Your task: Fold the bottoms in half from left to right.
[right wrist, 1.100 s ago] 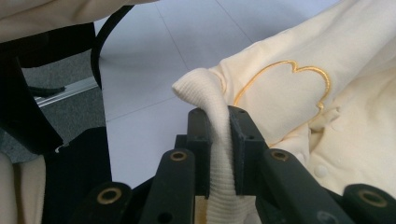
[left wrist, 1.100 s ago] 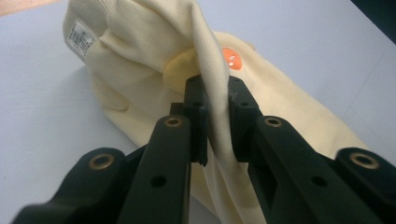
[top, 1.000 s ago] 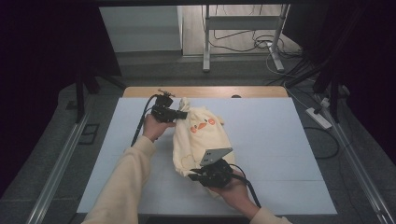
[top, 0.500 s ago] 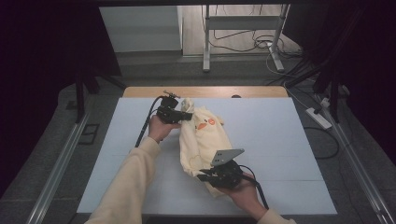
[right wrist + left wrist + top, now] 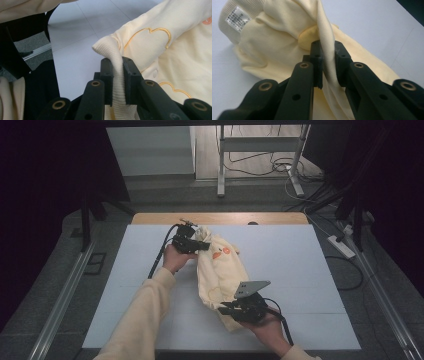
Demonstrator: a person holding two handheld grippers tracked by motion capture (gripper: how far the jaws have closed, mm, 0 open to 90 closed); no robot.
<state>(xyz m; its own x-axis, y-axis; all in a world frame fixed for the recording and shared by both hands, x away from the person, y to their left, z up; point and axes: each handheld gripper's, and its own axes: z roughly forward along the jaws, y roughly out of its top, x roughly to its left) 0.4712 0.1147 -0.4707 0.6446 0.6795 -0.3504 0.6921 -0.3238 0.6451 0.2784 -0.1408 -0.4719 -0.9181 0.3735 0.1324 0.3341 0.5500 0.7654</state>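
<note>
A white care label [image 5: 237, 18] sewn inside the cream garment [image 5: 274, 37] carries print too small to read.

Cream long sleeves [image 5: 145, 312]; black, brass-riveted hand-held gripper [image 5: 328, 62].

High view overhead facing forward-down; gripper views close along own jaws, sharing the cream garment [image 5: 220, 270]

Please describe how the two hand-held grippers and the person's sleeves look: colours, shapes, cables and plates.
Both grippers are black. The left gripper has two flat jaw bars with brass-coloured pivot rings and small round holes; the right gripper is built the same. A black cable trails from the left one. A grey three-cornered plate sits on the right one. The sleeve is pale cream.
</note>
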